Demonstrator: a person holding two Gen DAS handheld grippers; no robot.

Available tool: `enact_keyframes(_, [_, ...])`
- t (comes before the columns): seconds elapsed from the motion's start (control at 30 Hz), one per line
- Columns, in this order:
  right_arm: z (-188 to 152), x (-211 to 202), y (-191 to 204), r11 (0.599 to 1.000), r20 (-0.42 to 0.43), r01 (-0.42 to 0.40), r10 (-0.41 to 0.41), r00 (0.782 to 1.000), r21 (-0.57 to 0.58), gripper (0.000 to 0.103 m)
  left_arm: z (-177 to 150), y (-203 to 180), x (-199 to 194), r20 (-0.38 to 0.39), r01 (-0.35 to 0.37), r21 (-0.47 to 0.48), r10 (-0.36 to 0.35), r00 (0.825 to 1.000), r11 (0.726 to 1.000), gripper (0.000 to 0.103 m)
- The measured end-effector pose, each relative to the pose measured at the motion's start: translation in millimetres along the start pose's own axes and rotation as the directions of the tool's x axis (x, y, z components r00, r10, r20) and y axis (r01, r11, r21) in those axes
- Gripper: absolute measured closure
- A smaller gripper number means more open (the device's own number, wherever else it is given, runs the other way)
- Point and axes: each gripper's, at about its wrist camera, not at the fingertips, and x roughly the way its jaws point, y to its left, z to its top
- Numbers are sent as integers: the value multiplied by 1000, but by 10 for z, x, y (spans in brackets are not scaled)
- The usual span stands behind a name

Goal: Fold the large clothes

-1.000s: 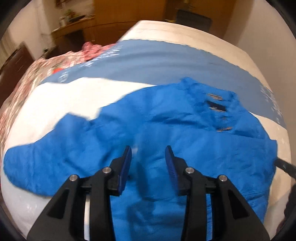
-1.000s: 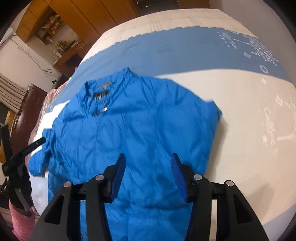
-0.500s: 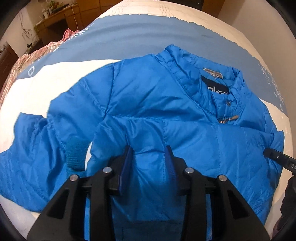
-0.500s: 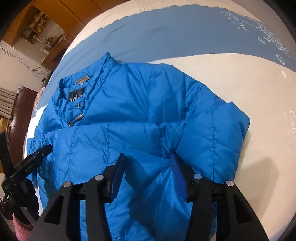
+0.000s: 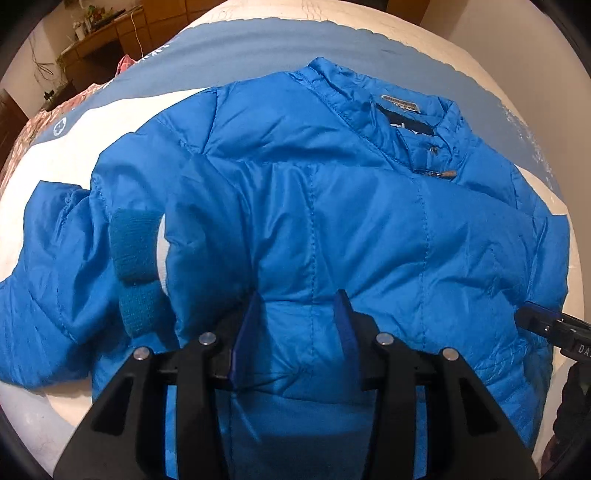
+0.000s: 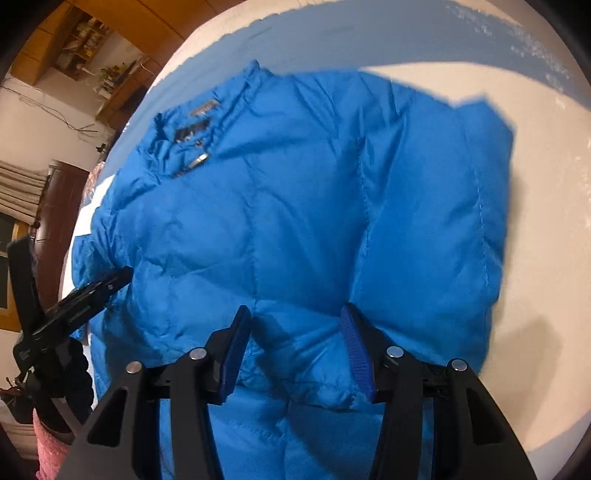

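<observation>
1. Left wrist view: the blue jacket lies on the bed; the left gripper has its jaws just opening, a folded edge bulging between them.
2. Right wrist view: the right gripper has its jaws half spread, pinching the jacket's folded edge.

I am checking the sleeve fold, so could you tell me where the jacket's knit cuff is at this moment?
In the left wrist view the knit cuff lies at the left side of the blue jacket, left of the left gripper.
</observation>
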Motion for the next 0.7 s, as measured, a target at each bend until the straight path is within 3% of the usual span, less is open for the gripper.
enact_keyframes(0.27, [7, -12, 119, 998, 0, 54, -54, 999, -32, 48, -1, -15, -141, 3, -6, 2, 6, 1000, 1000, 61])
enact_keyframes(0.4, [-51, -377, 155, 999, 67, -31, 32, 997, -9, 46, -173, 368, -631, 87, 5, -38, -2, 996, 999, 47])
enact_keyframes(0.5, [-127, -605, 198, 1000, 104, 6, -4, 995, -20, 45, -369, 935, -893, 114, -46, -126, 61, 992, 991, 44])
enact_keyframes(0.57, [-170, -687, 237, 1000, 113, 15, -12, 994, -24, 45, -524, 1368, -987, 104, -78, -220, 103, 989, 972, 44])
enact_keyframes(0.7, [-236, -710, 276, 999, 109, 11, -7, 994, -35, 44, -960, 2485, -1166, 41, -209, -440, 252, 967, 873, 43])
